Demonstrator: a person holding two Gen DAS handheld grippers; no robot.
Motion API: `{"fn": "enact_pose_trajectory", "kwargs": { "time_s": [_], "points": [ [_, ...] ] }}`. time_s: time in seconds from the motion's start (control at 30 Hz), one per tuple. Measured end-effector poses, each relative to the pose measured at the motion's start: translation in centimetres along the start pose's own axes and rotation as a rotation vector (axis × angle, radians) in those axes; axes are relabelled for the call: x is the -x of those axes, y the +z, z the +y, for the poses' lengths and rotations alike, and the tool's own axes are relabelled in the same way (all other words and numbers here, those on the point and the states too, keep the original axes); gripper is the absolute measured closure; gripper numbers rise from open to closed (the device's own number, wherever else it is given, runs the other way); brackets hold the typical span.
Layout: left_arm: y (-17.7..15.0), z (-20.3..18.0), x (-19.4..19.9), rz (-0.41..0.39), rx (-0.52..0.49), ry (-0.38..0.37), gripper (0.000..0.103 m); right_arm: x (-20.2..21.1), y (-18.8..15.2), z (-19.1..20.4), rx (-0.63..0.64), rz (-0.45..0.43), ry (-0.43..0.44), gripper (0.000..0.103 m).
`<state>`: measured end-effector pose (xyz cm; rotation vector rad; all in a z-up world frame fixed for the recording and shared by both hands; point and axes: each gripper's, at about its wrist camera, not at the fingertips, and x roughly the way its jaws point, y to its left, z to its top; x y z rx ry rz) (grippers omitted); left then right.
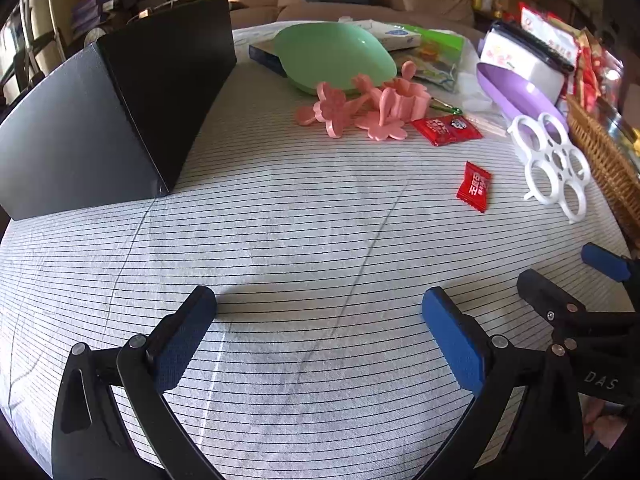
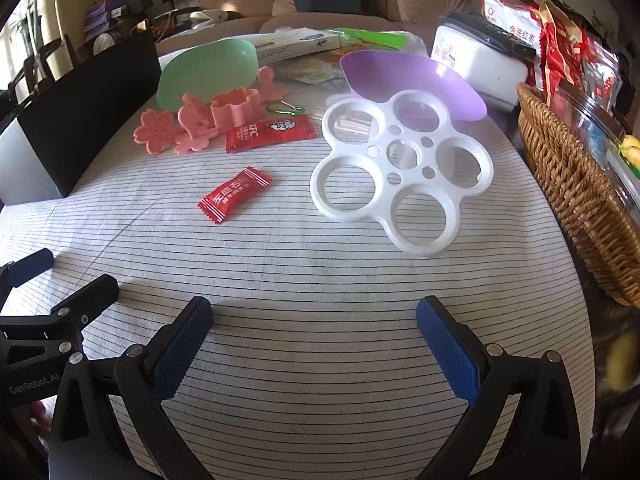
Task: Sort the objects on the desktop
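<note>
On the striped cloth lie a red candy, a red KFC sachet, a pile of pink flower-shaped pieces, and a white ring tray with round holes. Behind them sit a green bowl and a purple bowl. My left gripper is open near the front edge, holding nothing. My right gripper is open too, short of the ring tray, and empty. Each gripper shows at the edge of the other's view.
A black box stands at the left. A wicker basket with snack bags lines the right edge. A white container, papers and packets crowd the back. A green carabiner lies by the pink pieces.
</note>
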<state>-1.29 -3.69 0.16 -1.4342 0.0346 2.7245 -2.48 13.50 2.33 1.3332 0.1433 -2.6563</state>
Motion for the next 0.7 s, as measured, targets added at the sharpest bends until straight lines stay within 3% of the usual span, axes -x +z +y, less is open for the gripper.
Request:
{"fn": "enact_pose_trajectory", "kwargs": {
  "time_s": [0.7],
  "points": [
    [0.02,0.02,0.05,0.000,0.003,0.005,0.000,-0.04,-0.01,0.03,-0.001,0.000,0.001,0.000]
  ]
}}
